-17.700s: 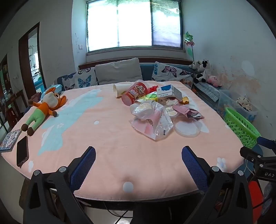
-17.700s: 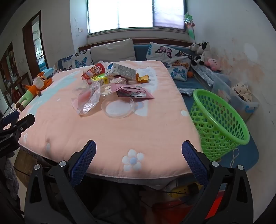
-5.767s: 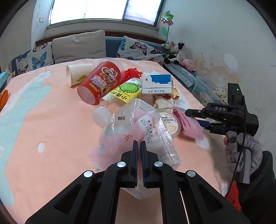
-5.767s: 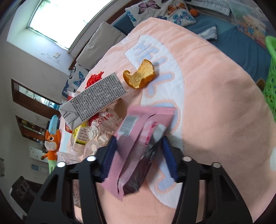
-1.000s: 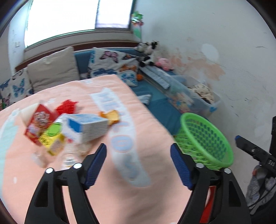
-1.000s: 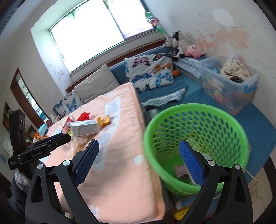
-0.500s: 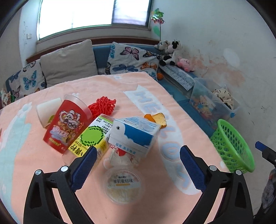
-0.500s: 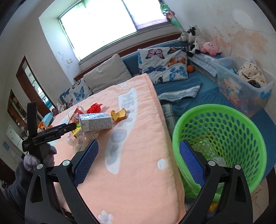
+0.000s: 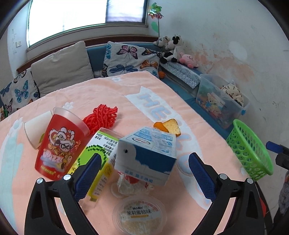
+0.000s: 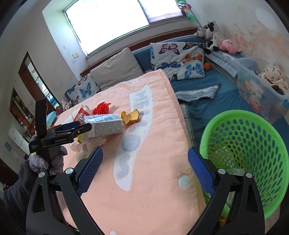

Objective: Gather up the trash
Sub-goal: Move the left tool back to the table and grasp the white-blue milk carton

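Left fingers (image 9: 143, 173) spread wide, empty, hanging over blue-white milk carton (image 9: 146, 155). Right fingers (image 10: 144, 171) also apart, nothing between — over bare bench (image 10: 155, 162) edge. Trash cluster: red printed cup (image 9: 57, 146), green-yellow drink carton (image 9: 97, 153), red mesh (image 9: 101, 117), orange peel (image 9: 169, 126), lidded jelly cup (image 9: 139, 215). Green basket (image 10: 243, 155) beside bench.

Daylight pours through a wide window (image 9: 86, 16) above a blue sofa (image 10: 204, 90) lined with butterfly cushions (image 9: 130, 57); the white wall (image 9: 225, 45) is stained.
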### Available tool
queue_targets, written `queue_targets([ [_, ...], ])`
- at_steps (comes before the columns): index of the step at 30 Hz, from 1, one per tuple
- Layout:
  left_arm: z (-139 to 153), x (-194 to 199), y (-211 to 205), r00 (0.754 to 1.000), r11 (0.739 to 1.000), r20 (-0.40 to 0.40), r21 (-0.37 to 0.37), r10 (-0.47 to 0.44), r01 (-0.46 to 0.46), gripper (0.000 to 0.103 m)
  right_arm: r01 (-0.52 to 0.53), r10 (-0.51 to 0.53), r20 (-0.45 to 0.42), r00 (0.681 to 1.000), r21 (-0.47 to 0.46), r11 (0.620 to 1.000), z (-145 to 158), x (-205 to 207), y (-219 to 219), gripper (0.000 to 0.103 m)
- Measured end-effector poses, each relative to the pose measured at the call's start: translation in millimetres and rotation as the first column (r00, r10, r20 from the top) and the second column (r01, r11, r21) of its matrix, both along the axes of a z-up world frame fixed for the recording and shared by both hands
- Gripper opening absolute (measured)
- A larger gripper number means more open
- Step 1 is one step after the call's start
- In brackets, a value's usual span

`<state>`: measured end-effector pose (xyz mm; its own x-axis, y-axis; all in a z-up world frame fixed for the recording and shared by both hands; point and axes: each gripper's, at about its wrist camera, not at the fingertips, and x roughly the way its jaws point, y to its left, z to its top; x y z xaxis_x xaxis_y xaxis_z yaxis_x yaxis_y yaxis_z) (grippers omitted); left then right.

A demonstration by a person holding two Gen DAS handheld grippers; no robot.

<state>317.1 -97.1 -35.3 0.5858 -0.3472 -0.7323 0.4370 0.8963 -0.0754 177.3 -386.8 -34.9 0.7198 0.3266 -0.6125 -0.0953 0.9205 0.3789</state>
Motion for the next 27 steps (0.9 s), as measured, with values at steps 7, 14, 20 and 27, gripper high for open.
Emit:
queue_targets([
  [7, -4.0, 1.7, -5.8, 0.998, 0.998, 0.027, -0.002, -0.065, 0.065, 0.090, -0.016, 0.016, -0.026, 1.000, -0.011, 1.000, -8.3, 15.7, 5.1, 0.094],
  [14, -3.1, -3.9, -6.0, 0.996, 0.997, 0.046, -0.022, -0.071, 0.072, 0.067, -0.052, 0.049, -0.051, 0.997, -0.051, 0.997, -15.7, 32.5, 18.9, 0.094],
  [20, 19.6, -18.4, 6.7, 0.995, 0.997, 0.090, -0.068, -0.038, 0.045, 0.067, -0.091, 0.085, -0.059, 0.995, -0.099, 0.991, -18.9, 48.9, 34.6, 0.094],
  [27, 51.1, -38.7, 39.9, 0.991, 0.991, 0.123, -0.128, 0.049, -0.033, 0.067, -0.141, 0.133, -0.067, 0.989, -0.136, 0.981, -25.9, 81.6, 59.9, 0.092],
])
